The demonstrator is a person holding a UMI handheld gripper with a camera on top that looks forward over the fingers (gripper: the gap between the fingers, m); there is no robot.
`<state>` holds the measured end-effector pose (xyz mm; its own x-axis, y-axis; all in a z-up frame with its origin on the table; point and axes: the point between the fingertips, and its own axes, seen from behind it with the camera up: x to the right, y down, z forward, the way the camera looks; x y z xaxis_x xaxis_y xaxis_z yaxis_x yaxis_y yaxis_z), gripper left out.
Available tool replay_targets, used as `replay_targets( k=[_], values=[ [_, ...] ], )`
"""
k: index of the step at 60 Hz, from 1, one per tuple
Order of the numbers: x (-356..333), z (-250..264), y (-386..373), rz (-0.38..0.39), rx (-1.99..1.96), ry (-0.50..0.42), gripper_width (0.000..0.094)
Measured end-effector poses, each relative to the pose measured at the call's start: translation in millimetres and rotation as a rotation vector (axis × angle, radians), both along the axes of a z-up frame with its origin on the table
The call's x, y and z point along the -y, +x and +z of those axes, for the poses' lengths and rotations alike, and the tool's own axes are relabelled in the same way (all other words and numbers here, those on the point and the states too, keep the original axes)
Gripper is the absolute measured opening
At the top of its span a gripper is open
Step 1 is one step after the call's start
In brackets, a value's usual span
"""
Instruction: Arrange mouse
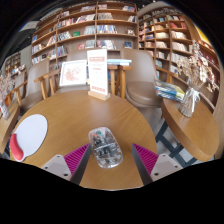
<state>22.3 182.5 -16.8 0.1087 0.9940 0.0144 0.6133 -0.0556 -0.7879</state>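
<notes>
A clear, see-through computer mouse (pixel 105 146) lies on the round wooden table (pixel 70 112), near its front edge. It sits between my gripper's (pixel 110 160) two fingers, with a gap showing on each side. The left pink pad (pixel 75 156) and the right pink pad (pixel 145 157) stand wide apart, so the gripper is open and nothing is pressed. A round white mouse mat with a red rim (pixel 29 134) lies on the table to the left, beyond the left finger.
An upright sign card (pixel 98 74) stands at the table's far side. Chairs (pixel 143 78) ring the table, a second wooden table (pixel 196 124) with books is on the right, and bookshelves (pixel 90 28) line the back wall.
</notes>
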Motion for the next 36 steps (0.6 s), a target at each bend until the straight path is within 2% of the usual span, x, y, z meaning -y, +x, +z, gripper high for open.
replay_targets(
  k=[17, 23, 24, 26, 31, 36],
  values=[
    [-1.7, -0.7, -28.4, -0.009, -0.002, 0.005, 0.0821],
    [3.1, -0.6, -30.3, -0.005, 0.002, -0.004, 0.0692],
    [5.1, -0.5, -30.6, 0.001, 0.003, -0.003, 0.0649],
    [8.5, -0.4, -31.0, 0.014, 0.005, 0.003, 0.0469],
    [6.7, 1.4, -28.2, -0.026, 0.035, 0.031, 0.0444],
    [35.7, 23.7, -30.5, -0.006, 0.004, -0.026, 0.0446]
  ],
)
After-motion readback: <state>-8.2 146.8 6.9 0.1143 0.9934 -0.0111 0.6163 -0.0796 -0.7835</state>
